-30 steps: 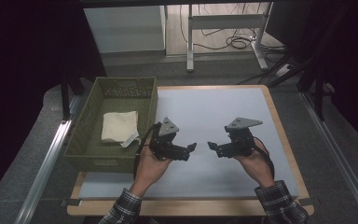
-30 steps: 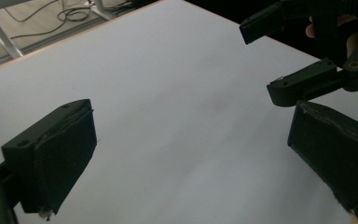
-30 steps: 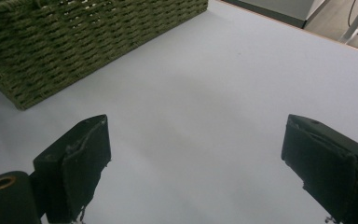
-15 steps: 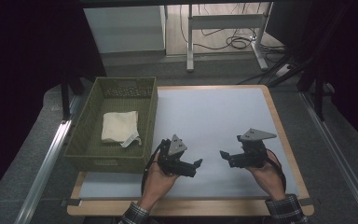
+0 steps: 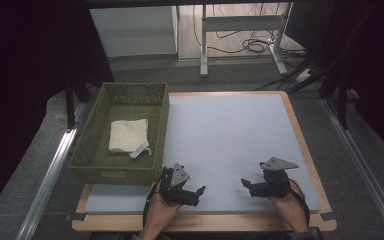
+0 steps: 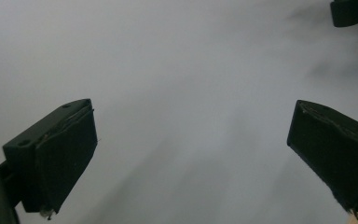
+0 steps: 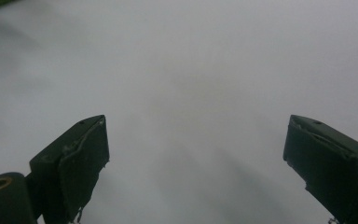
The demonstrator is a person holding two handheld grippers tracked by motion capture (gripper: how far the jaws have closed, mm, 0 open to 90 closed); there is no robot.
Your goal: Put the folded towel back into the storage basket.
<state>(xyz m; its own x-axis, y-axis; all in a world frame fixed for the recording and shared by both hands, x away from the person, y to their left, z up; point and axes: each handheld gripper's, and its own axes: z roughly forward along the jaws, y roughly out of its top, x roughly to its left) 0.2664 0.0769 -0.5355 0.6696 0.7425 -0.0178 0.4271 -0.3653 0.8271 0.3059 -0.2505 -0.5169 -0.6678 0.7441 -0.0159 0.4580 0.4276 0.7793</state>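
My left gripper point(image 5: 199, 192) is near the front edge of the white table mat point(image 5: 230, 135), pointing right, its jaws wide apart with nothing between them. In the left gripper view the left gripper point(image 6: 200, 161) has only bare white mat between its jaws. My right gripper point(image 5: 245, 183) sits at the front right, pointing left toward the other one, also open and empty. The right gripper point(image 7: 200, 170) faces plain white mat in its own view. A folded cream cloth point(image 5: 127, 136) lies in the green woven basket point(image 5: 160, 125) at the left.
The basket stands along the mat's left side, just behind my left hand. The table's wooden rim point(image 5: 305, 145) borders the mat. A tip of the other gripper point(image 6: 352, 11) shows at the top right of the left gripper view. Beyond the table are desk legs and cables on the floor.
Both hands have drawn back toward the table's front edge and moved farther apart. The jaws stay open. The cloth in the basket has not moved.
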